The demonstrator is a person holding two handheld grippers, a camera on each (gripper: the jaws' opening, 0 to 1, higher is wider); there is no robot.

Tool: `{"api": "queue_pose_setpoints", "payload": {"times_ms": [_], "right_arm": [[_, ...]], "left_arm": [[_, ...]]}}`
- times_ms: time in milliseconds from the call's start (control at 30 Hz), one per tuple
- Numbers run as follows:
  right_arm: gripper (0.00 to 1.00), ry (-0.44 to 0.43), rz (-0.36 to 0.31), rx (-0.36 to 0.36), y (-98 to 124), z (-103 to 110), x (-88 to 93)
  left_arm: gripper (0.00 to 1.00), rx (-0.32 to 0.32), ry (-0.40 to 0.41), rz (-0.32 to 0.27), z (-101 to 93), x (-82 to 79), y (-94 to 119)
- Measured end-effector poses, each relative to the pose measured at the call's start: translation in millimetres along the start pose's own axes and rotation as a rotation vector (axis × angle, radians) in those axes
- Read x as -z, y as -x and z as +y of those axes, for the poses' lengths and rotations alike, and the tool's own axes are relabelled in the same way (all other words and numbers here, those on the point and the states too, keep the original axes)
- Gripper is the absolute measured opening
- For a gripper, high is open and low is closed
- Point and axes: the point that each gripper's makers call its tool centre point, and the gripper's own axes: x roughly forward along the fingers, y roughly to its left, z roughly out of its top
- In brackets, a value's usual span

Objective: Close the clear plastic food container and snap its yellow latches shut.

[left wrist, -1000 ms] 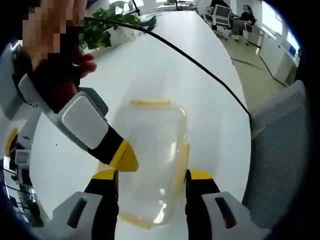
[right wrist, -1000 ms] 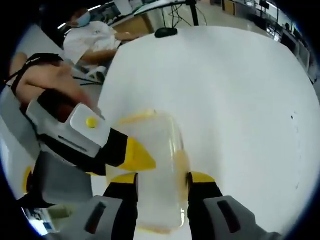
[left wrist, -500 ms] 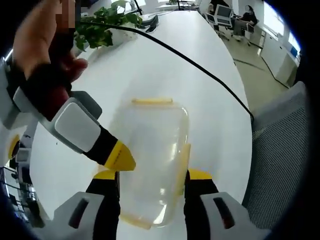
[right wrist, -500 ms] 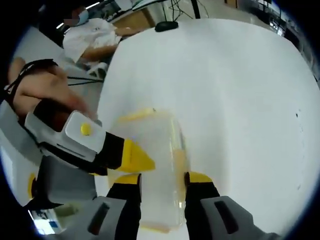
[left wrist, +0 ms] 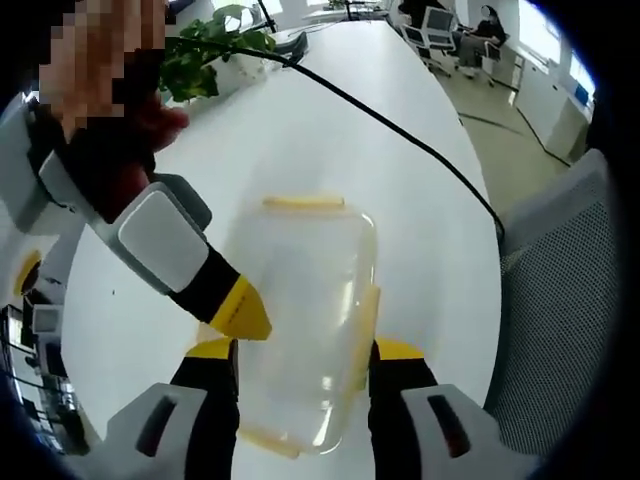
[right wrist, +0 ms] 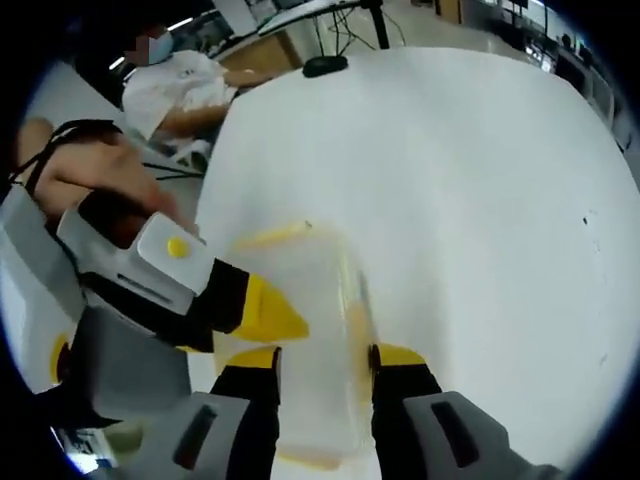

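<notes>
1. Left gripper view: the clear plastic food container lies on the white tabletop, a rounded rectangular box with glossy see-through walls, lid down, nothing visible inside.
2. Its yellow latches show as narrow strips at the far end, along the right side and at the near end.
3. The left gripper straddles the box, its black, yellow-tipped jaws set wide against the two long sides.
4. The right gripper slants in from the left, grey and black, its yellow tip touching the box's left edge; whether its jaws clamp anything I cannot tell there.
5. In the right gripper view, the right gripper has its jaws wide on either side of the container, which is blurred.
6. A black cable crosses the tabletop towards the right edge; a leafy plant stands at the far-left corner, and a grey mesh chair sits beyond the right edge.
7. A person in white sits past the far-left edge.
</notes>
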Motion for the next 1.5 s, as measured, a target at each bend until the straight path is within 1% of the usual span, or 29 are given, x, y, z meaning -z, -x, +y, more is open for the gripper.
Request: {"api": "queue_pose_setpoints", "payload": {"times_ms": [133,167,200,233,267,300,333,433,467,500,533,567,600,633,700,800,867,933,967,1033,1100,1167,1267,1300,1367,1500], "right_arm": [[0.34,0.020,-0.018,0.014,2,1,0.1],[0.34,0.028,-0.015,0.021,3,1,2.6],[0.34,0.033,-0.013,0.026,3,1,1.0],[0.34,0.038,-0.020,0.036,4,1,3.2],[0.34,0.043,-0.030,0.045,4,1,0.1],[0.34,0.057,-0.040,0.053,5,1,2.5],[0.34,0.060,-0.046,0.056,5,2,0.0],[0.35,0.051,-0.069,0.062,6,2,0.4],[0.36,0.066,-0.090,0.057,6,4,-2.7],[0.38,0.068,-0.098,0.052,7,6,-1.2],[0.42,0.065,-0.095,0.046,6,9,-0.3],[0.44,0.068,-0.095,0.044,7,10,1.8],[0.44,0.081,-0.092,0.046,7,11,1.4],[0.44,0.102,-0.092,0.052,9,10,3.1],[0.46,0.101,-0.094,0.059,10,8,4.1],[0.51,0.107,-0.111,0.081,15,5,1.8],[0.53,0.101,-0.132,0.095,19,4,0.4],[0.56,0.101,-0.147,0.092,22,7,1.1],[0.57,0.107,-0.146,0.089,23,10,3.7],[0.59,0.149,-0.125,0.095,23,12,8.0],[0.59,0.156,-0.105,0.097,22,15,13.9],[0.60,0.172,-0.099,0.122,22,13,15.5],[0.65,0.181,-0.080,0.129,18,17,19.3],[0.67,0.191,-0.073,0.134,16,17,20.8],[0.68,0.193,-0.049,0.132,14,21,26.0],[0.69,0.198,-0.035,0.142,12,25,30.0]], "left_arm": [[0.51,0.001,-0.005,0.007,0.2,-1.2,0],[0.51,0.000,-0.007,0.009,-0.3,-1.1,0],[0.51,-0.002,-0.010,0.012,-0.4,-1.0,0],[0.51,-0.003,-0.009,0.012,-0.7,-1.3,1],[0.51,-0.004,-0.011,0.016,-0.5,-1.9,1],[0.51,-0.005,-0.013,0.020,-0.8,-2.5,1],[0.52,-0.001,-0.017,0.028,-0.4,-3.0,1],[0.52,0.036,-0.041,0.054,0.8,-3.4,4],[0.53,0.064,-0.072,0.063,-0.5,-2.4,5],[0.55,0.094,-0.082,0.060,-3.5,-2.5,6],[0.59,0.100,-0.065,0.060,-4.0,-2.8,7],[0.65,0.094,-0.041,0.057,-3.6,-3.6,9],[0.74,0.092,-0.044,0.044,-2.9,-5.7,10],[0.76,0.102,-0.058,0.030,-3.7,-7.5,13],[0.76,0.104,-0.051,0.026,-0.8,-8.7,16],[0.79,0.152,0.025,0.011,-1.8,-10.4,20],[0.81,0.177,0.056,-0.004,-1.7,-11.7,21],[0.81,0.187,0.062,-0.004,4.7,-10.2,22],[0.81,0.183,0.057,-0.010,7.8,-10.4,22],[0.81,0.180,0.046,-0.008,15.6,-9.1,23],[0.81,0.199,0.075,0.000,18.9,-6.9,24],[0.81,0.225,0.092,-0.001,19.1,-5.0,24],[0.81,0.262,0.065,0.029,16.4,5.0,22],[0.81,0.269,0.052,0.039,16.3,9.0,20],[0.80,0.282,0.045,0.053,16.9,14.3,17],[0.80,0.295,0.057,0.055,17.0,16.7,18]]}}
